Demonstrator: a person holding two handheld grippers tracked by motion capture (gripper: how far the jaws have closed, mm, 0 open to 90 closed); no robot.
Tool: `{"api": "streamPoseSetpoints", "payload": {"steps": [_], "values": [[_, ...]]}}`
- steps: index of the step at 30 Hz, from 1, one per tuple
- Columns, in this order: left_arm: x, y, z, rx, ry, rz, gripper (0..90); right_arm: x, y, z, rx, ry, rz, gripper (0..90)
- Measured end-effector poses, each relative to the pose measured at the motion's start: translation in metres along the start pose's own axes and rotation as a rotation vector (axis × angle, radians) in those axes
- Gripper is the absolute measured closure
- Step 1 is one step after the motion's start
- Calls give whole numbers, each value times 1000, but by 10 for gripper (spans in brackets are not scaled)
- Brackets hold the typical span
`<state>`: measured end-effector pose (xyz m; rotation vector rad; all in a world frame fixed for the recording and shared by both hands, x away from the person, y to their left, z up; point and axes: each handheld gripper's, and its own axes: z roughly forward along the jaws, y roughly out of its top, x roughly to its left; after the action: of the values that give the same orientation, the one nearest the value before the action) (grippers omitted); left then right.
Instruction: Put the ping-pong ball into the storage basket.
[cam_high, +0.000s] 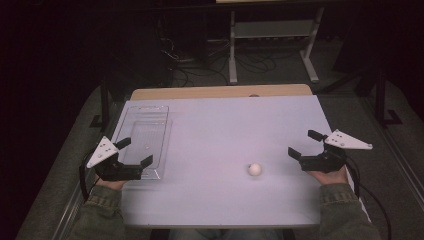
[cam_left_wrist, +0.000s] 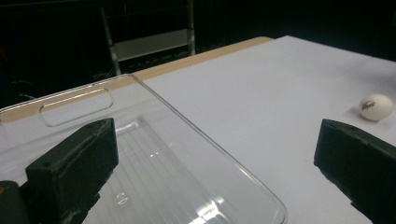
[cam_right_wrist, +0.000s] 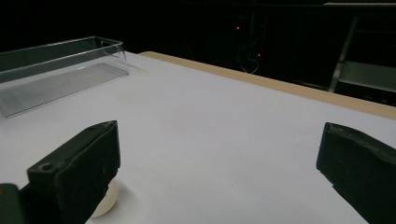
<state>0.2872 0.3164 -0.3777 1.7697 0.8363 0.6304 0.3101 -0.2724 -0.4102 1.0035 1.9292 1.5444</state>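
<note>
A small white ball (cam_high: 255, 169) rests on the white table top (cam_high: 225, 125), right of centre near the front. The ball (cam_left_wrist: 375, 107) carries dark print, and in the right gripper view the ball (cam_right_wrist: 105, 201) peeks out behind the left jaw. A clear plastic tray (cam_high: 145, 142) lies empty along the table's left side. My left gripper (cam_high: 136, 151) is open over the tray's near end, one jaw above the tray (cam_left_wrist: 187, 163). My right gripper (cam_high: 303, 144) is open at the right edge, a short way right of the ball, with nothing between its jaws.
A tan wooden strip (cam_high: 220, 92) runs along the table's far edge. Beyond it a white metal stand (cam_high: 272, 35) and loose cables (cam_high: 200, 62) sit on the dark floor. The person's sleeves (cam_high: 345, 210) come in at the bottom.
</note>
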Motion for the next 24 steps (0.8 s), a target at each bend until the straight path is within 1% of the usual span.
{"api": "streamPoseSetpoints", "payload": {"steps": [4, 5, 7, 8, 11, 15, 17, 19, 20, 22, 24], "values": [[-1, 0, 1, 15, -5, 5, 0, 0, 0, -1, 0, -1, 3, 0], [-2, 1, 2, 28, -10, 17, 0, 0, 0, 0, 0, 0, 3, 0], [-3, 2, 2, 32, -15, 22, 0, 0, 0, 0, 1, 0, 4, 0], [-5, 4, 3, 41, -22, 34, 0, 1, 0, 0, 5, 3, 2, 0], [-6, 7, 4, 41, -28, 38, 0, 2, -1, 1, 9, 5, -3, 0], [-8, 14, 6, 57, -36, 52, 0, 2, 0, 1, 7, 7, -1, 0], [-10, 18, 7, 60, -44, 66, 0, 2, 0, 0, 6, 8, 3, 0], [-11, 20, 8, 63, -47, 68, 0, 1, 0, 0, 6, 7, 4, 0], [-12, 22, 10, 80, -55, 79, 0, 1, 0, 0, 5, 7, 5, 0], [-12, 23, 12, 89, -62, 78, 0, 1, 0, 0, 5, 7, 5, 0], [-14, 25, 16, 107, -74, 85, 0, 2, 0, 0, 7, 7, 4, 0]]}}
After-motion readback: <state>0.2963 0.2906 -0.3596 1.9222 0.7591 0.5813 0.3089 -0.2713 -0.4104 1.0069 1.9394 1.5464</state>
